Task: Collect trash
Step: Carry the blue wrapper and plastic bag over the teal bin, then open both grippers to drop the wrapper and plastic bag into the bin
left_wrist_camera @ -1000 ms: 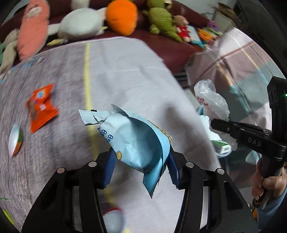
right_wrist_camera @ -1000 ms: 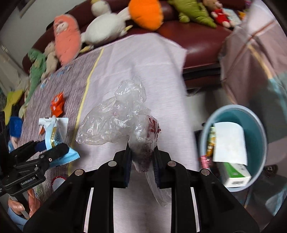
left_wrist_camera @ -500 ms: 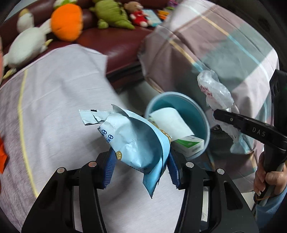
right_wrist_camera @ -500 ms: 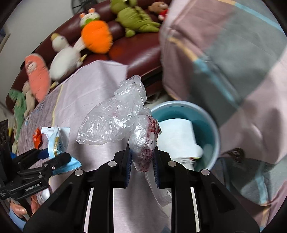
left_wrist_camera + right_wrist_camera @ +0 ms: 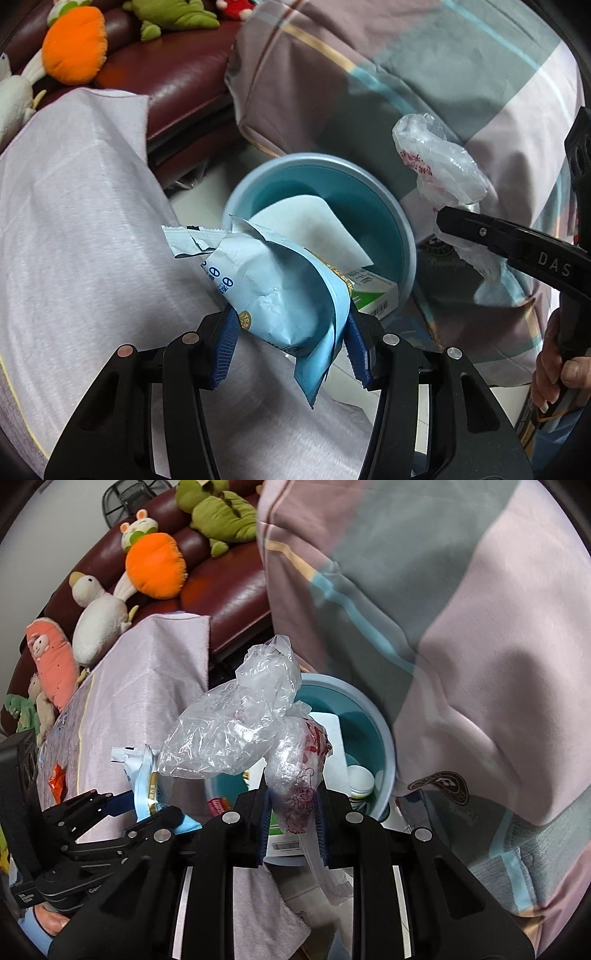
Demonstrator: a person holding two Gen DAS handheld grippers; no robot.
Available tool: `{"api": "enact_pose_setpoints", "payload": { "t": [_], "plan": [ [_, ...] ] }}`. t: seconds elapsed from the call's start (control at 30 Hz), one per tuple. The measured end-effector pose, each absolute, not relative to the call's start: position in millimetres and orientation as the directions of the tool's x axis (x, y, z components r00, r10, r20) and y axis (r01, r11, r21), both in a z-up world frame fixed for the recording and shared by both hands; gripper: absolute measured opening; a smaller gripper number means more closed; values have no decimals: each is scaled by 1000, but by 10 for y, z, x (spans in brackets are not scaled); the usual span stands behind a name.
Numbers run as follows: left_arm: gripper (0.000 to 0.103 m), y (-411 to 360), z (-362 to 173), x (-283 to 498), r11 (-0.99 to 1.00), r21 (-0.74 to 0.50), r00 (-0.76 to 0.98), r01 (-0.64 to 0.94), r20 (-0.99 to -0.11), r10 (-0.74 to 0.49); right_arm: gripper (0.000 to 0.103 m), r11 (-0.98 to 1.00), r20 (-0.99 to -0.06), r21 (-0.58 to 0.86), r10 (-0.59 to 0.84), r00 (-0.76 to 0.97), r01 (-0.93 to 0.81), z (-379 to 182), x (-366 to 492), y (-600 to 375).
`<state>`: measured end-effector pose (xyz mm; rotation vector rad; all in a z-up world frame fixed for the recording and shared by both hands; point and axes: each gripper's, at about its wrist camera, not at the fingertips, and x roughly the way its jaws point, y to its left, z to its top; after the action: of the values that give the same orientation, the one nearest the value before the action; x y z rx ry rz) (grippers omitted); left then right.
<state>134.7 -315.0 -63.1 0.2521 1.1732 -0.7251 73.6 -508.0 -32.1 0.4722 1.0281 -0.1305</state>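
A plaid pink-and-grey cover [image 5: 480,635] is draped across the right wrist view from twelve to four o'clock. A lilac cloth [image 5: 74,229] is spread at nine o'clock in the left view. The teal bin [image 5: 402,236] is seen at centre, with white paper [image 5: 306,221] and a green-and-white box [image 5: 373,291] inside. A torn light-blue wrapper [image 5: 273,291] is clamped in the left gripper [image 5: 291,343], partly hiding the bin. A clear plastic bag [image 5: 236,731] with red print is pinched by the right gripper [image 5: 291,823]; "DAS" is read on the right gripper's finger at three o'clock in the left view.
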Motion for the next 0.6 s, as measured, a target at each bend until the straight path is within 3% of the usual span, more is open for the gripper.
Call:
{"api": "enact_pose_setpoints", "payload": {
  "t": [0.47, 0.6],
  "plan": [
    [54, -3462, -923, 1460, 733, -171, 159, 658, -921, -357, 20, 890, -869, 299, 104, 484, 345, -498, 864, -5225],
    [61, -3469, -986, 1493, 739, -160, 157, 654, -927, -340, 20, 890, -873, 294, 102, 477, 348, -533, 899, -5236]
  ]
}}
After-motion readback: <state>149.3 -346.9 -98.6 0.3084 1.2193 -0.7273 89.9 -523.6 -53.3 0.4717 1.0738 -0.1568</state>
